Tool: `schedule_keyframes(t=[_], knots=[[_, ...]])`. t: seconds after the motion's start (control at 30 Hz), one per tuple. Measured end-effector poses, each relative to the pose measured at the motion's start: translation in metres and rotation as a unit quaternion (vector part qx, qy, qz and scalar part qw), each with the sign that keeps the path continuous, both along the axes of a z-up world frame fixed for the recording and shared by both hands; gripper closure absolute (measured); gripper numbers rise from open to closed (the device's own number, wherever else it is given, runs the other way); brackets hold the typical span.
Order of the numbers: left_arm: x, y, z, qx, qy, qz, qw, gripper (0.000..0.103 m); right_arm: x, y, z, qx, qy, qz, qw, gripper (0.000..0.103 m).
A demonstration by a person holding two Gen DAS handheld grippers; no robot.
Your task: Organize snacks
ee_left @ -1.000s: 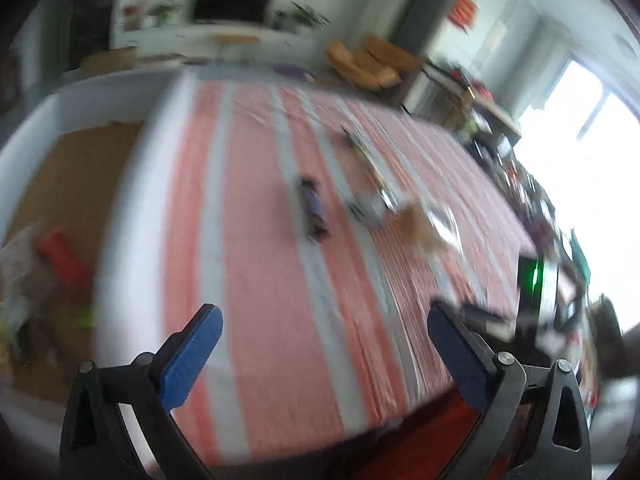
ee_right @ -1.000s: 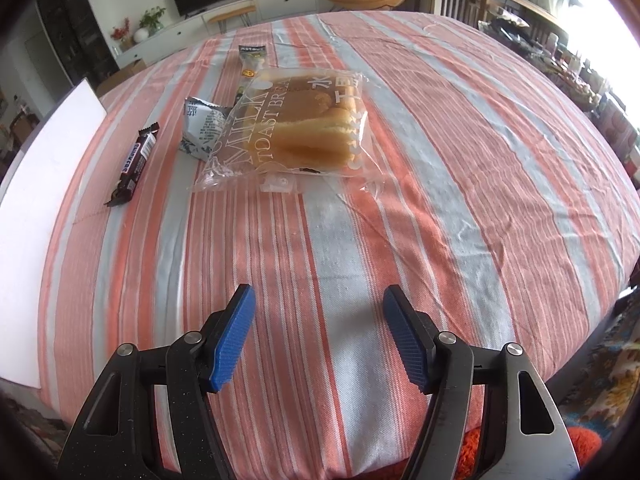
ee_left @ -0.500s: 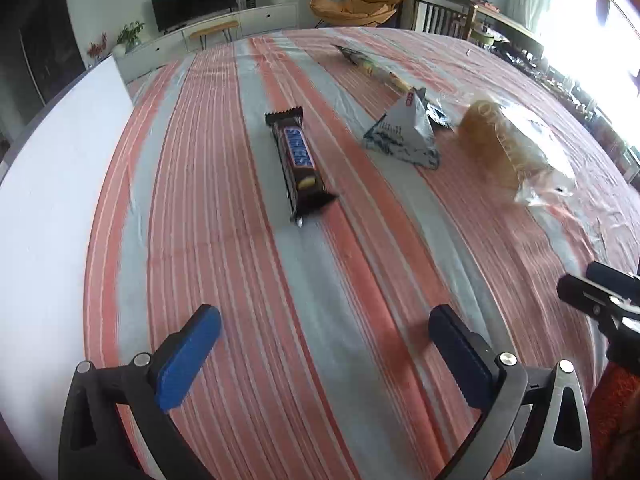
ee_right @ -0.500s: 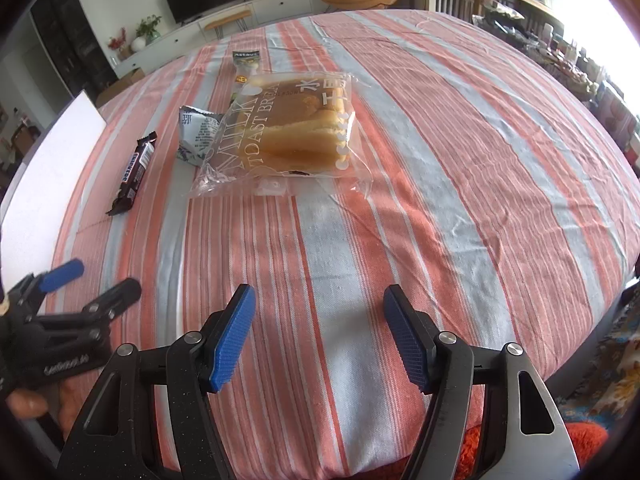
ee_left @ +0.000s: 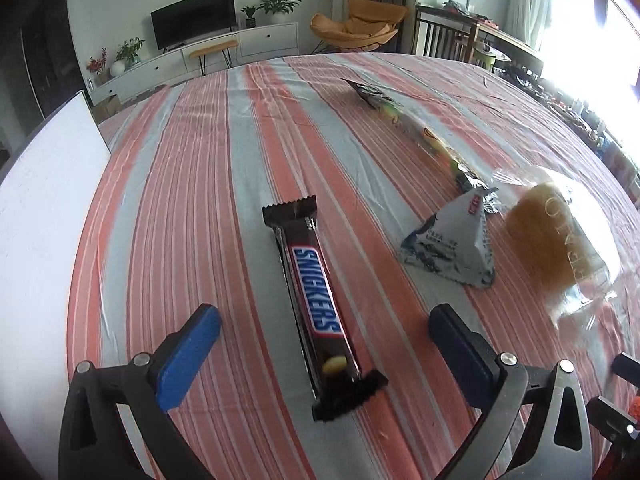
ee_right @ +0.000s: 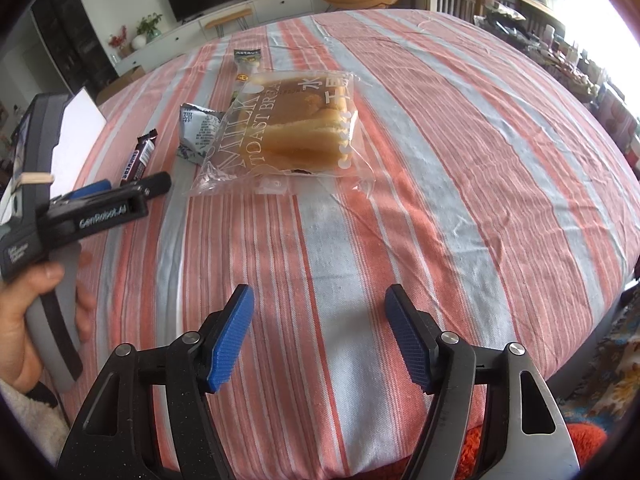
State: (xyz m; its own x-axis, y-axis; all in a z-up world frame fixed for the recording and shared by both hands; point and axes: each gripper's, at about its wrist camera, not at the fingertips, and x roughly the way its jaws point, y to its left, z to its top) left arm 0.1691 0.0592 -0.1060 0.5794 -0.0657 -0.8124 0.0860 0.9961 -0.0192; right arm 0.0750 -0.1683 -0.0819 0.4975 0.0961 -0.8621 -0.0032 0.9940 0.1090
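Left wrist view: my left gripper (ee_left: pixel 324 340) is spread wide and grasps nothing. The Snickers bar (ee_left: pixel 318 300) lies flat on the striped surface (ee_left: pixel 192 200), lengthwise between the two fingers and running away from the gripper. Its near crimped end sits just past the blue pads (ee_left: pixel 188 360); I see no contact on either side. Ahead and to the right of the gripper lies a small silver pyramid packet (ee_left: pixel 456 244). Just right of that is the bagged toast bread (ee_left: pixel 556 240), blurred at this edge of the view. A long thin snack packet (ee_left: pixel 412 128) stretches away beyond the pyramid packet. A white board (ee_left: pixel 44 208) lies along the surface's left edge.

Right wrist view: my right gripper (ee_right: pixel 320 332) is released too, fingers apart over bare cloth with nothing between them. The toast bread bag (ee_right: pixel 288 128) lies well ahead of it, slightly left. The silver packet (ee_right: pixel 198 132) touches the bag's left side, and the long packet's top (ee_right: pixel 247 60) pokes out behind the bag. The Snickers bar (ee_right: pixel 138 156) is farther left. The left gripper (ee_right: pixel 120 188) comes in from the left edge, held in a hand (ee_right: pixel 36 320), with its fingertips at the bar's near end. I cannot tell from here whether they touch it.
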Motion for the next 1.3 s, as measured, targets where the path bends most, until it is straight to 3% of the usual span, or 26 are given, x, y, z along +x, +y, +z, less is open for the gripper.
schedule_keyframes(t=[1.3], knots=[[0.0005, -0.0001, -0.0005, 0.002, 0.001, 0.0, 1.0, 0.0, 0.0007, -0.0016, -0.0006, 0.01, 0.001, 0.006, 1.0, 0.027]])
